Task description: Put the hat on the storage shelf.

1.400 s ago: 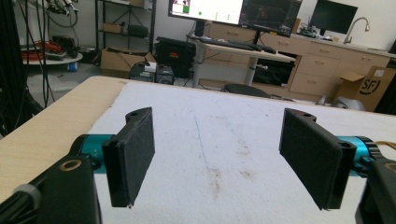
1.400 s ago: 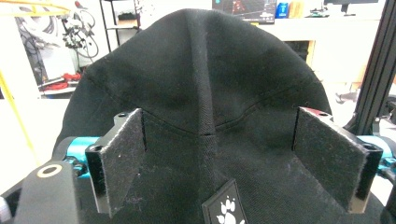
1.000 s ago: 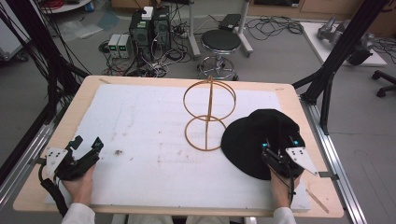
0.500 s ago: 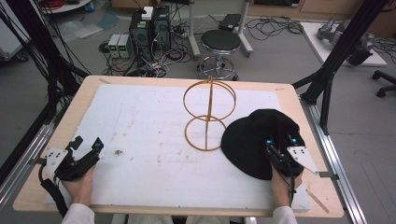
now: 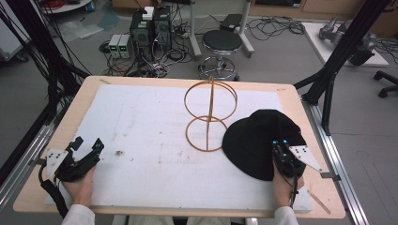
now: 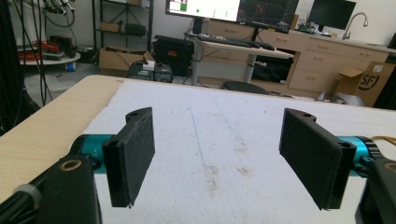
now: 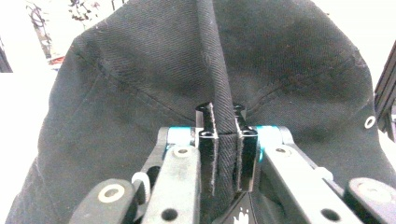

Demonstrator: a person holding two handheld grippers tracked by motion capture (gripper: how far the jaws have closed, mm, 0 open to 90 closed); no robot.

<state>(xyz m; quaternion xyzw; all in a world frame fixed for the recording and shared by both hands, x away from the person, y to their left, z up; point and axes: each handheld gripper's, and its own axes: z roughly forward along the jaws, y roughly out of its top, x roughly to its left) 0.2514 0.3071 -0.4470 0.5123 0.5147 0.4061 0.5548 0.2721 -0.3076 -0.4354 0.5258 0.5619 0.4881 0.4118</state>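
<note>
A black cloth hat (image 5: pixel 253 138) lies on the right side of the white mat (image 5: pixel 150 131). My right gripper (image 5: pixel 281 154) sits at the hat's near right edge, shut on a fold of its fabric. In the right gripper view the two jaws (image 7: pixel 226 154) pinch a raised black seam of the hat (image 7: pixel 140 65), which spreads out ahead of them. A wooden stand of two hoops on a post (image 5: pixel 210 115) rises at the table's middle, just left of the hat. My left gripper (image 5: pixel 88 143) rests at the near left, open, with nothing between its pads (image 6: pixel 133 156).
The wooden table rim (image 5: pixel 37 187) borders the mat on all sides. Black frame posts (image 5: pixel 328 75) stand at the right and left corners. A stool (image 5: pixel 220 47) and boxes of electronics (image 5: pixel 150 28) stand on the floor beyond the far edge.
</note>
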